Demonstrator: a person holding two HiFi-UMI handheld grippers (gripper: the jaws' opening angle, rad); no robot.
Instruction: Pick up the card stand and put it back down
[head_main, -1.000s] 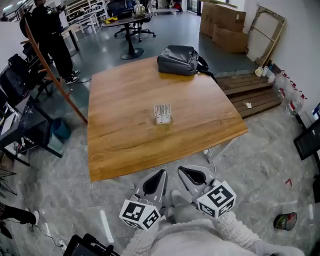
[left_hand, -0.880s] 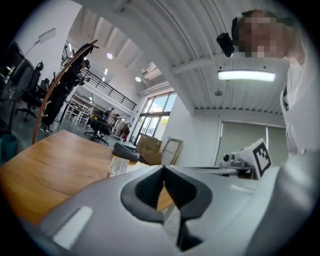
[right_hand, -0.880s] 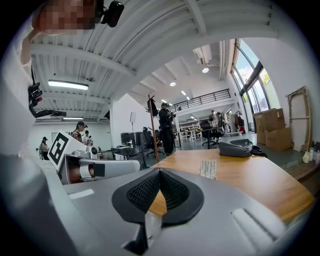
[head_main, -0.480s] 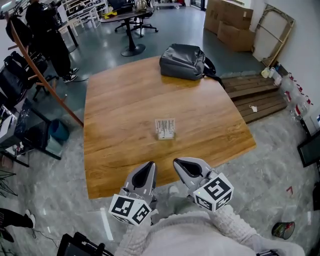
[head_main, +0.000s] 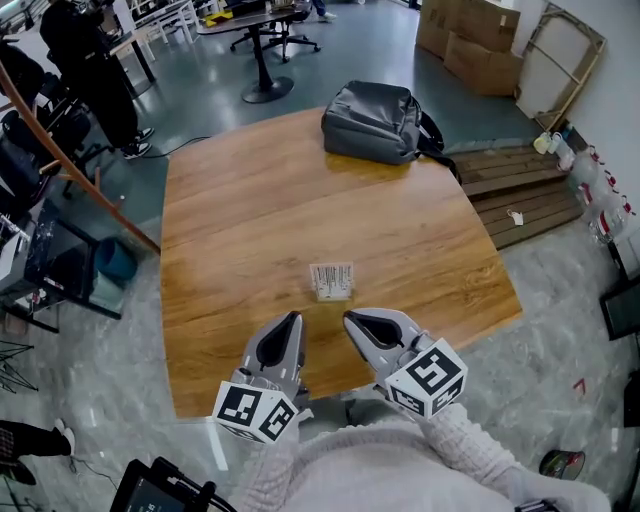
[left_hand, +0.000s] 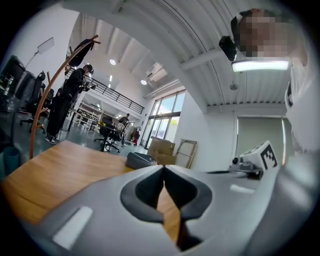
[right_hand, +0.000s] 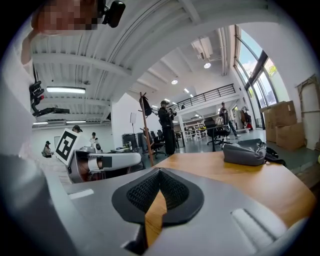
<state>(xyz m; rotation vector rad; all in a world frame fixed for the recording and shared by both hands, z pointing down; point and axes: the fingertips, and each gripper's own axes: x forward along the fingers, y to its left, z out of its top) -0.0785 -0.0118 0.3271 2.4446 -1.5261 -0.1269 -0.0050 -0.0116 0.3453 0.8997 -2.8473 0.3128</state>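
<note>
The card stand (head_main: 331, 281), a small clear holder with white cards, stands upright on the wooden table (head_main: 240, 210) towards its near edge. My left gripper (head_main: 292, 319) is shut and empty, just short of the stand and a little to its left. Close beside it, my right gripper (head_main: 350, 318) is also shut and empty, its tips just in front of the stand. In the left gripper view the jaws (left_hand: 163, 168) meet with only table showing behind them. The right gripper view shows the same, jaws (right_hand: 159, 171) touching. The stand is hidden in both gripper views.
A grey backpack (head_main: 375, 122) lies at the table's far edge. A bent wooden coat rack (head_main: 75, 165) and a standing person (head_main: 85, 60) are off to the left. Cardboard boxes (head_main: 480, 40) and a wooden pallet (head_main: 520, 190) lie beyond the table at the right.
Both grippers have moved forward from the floor side over the table's near edge, closing in on the card stand. Both stay shut. The stand has not moved on the table.
</note>
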